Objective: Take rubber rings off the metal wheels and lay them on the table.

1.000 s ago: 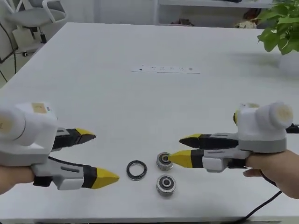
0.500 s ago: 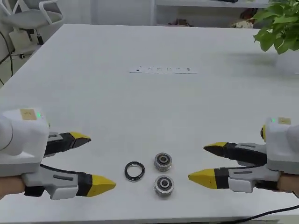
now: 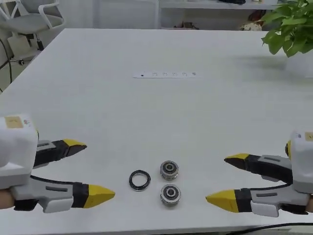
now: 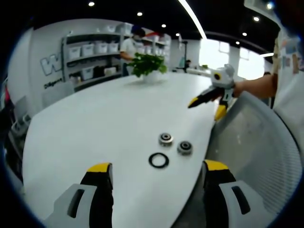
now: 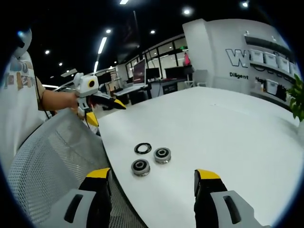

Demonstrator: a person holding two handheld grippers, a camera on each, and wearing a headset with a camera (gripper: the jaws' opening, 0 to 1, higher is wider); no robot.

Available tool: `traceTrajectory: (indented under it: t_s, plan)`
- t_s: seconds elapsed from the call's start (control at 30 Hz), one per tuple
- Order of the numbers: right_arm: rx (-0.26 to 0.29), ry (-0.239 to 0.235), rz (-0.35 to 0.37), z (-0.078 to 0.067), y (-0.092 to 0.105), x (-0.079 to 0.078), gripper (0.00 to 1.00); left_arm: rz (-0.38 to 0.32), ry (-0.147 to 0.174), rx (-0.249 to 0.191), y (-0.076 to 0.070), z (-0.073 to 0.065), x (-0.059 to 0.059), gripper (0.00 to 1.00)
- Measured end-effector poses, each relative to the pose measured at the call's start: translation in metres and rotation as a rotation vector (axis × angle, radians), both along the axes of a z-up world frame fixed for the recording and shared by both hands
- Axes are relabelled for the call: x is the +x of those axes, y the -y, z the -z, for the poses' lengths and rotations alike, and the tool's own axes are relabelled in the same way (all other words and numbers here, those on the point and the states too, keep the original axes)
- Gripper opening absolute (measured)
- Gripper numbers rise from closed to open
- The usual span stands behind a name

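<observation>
The desk [image 3: 146, 112] lay bare across the middle and top of the frame, broken only by a flat strip [image 3: 167, 75] at upper centre and a plant [image 3: 288, 24] at the upper right corner. At lower centre sat a ring [image 3: 140, 179], just right of it the upper wheel [image 3: 169, 169] and the lower wheel [image 3: 170, 194], with narrow gaps between them. The left claw [image 3: 97, 169] at lower left and the right claw [image 3: 220, 178] at lower right had their jaws spread, with bare desk between each and that cluster.
</observation>
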State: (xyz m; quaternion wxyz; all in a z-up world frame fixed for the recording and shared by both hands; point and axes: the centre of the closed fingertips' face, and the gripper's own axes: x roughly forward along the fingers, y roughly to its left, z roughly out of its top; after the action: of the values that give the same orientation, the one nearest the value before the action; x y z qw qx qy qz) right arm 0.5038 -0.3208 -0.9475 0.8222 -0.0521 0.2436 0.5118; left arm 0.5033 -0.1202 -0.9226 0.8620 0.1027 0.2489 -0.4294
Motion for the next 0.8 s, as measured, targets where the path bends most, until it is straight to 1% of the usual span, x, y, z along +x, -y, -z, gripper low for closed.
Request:
traceTrajectory:
  t_s: [0.3, 0.47, 0.67, 0.8]
  plan:
    - [0.005, 0.006, 0.023, -0.0035, 0.0062, -0.0022, 0.69, 0.006, -0.005, 0.007, 0.0012, 0.0020, -0.0053, 0.78]
    - [-0.008, 0.015, 0.027, -0.0037, 0.0093, -0.0057, 0.69, 0.005, -0.001, 0.006, 0.0010, -0.0001, -0.0056, 0.78]
    - [-0.029, 0.023, 0.019, -0.0014, 0.0090, -0.0081, 0.69, 0.007, 0.002, 0.016, 0.0001, 0.0000, -0.0065, 0.78]
    - [-0.033, 0.027, 0.017, -0.0026, 0.0075, -0.0094, 0.69, 0.005, 0.003, 0.019, -0.0007, 0.0000, -0.0068, 0.78]
